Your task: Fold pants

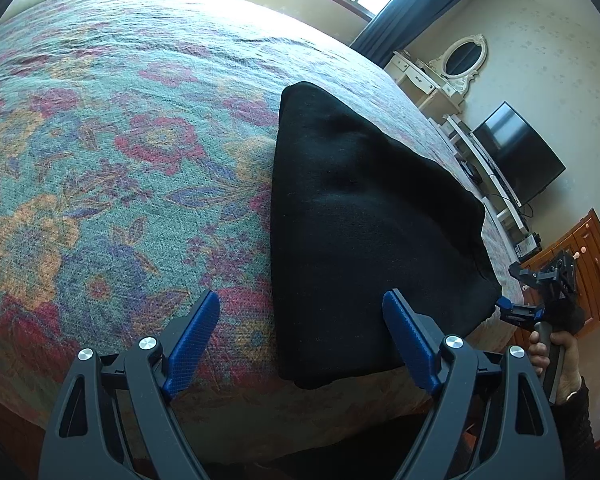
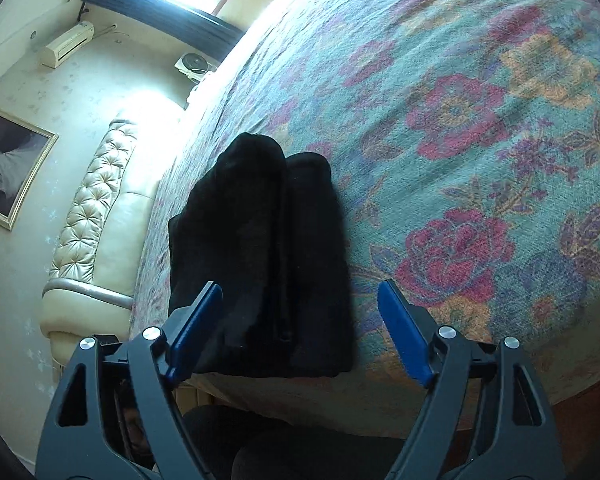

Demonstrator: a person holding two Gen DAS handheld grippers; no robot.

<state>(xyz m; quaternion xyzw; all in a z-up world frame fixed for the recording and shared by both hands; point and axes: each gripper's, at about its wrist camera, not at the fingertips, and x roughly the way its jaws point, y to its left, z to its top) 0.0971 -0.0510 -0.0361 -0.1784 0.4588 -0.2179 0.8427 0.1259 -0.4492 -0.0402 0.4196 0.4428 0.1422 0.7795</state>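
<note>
The black pants [image 1: 364, 232] lie folded in a compact stack on the floral bedspread [image 1: 120, 160], near the bed's front edge. My left gripper [image 1: 302, 304] is open and empty, held above the stack's near left corner. In the right wrist view the pants [image 2: 260, 264] show stacked layers with their folds facing me. My right gripper [image 2: 300, 296] is open and empty just above the near end of the stack. The right gripper also shows at the right edge of the left wrist view [image 1: 512, 306], beside the pants.
The bedspread [image 2: 480, 160] covers the whole bed. A tufted cream headboard [image 2: 100, 208] and a framed picture [image 2: 8, 164] show in the right wrist view. A TV [image 1: 520, 152], white dresser with mirror [image 1: 440, 72] and wooden cabinet [image 1: 588, 256] stand beyond the bed.
</note>
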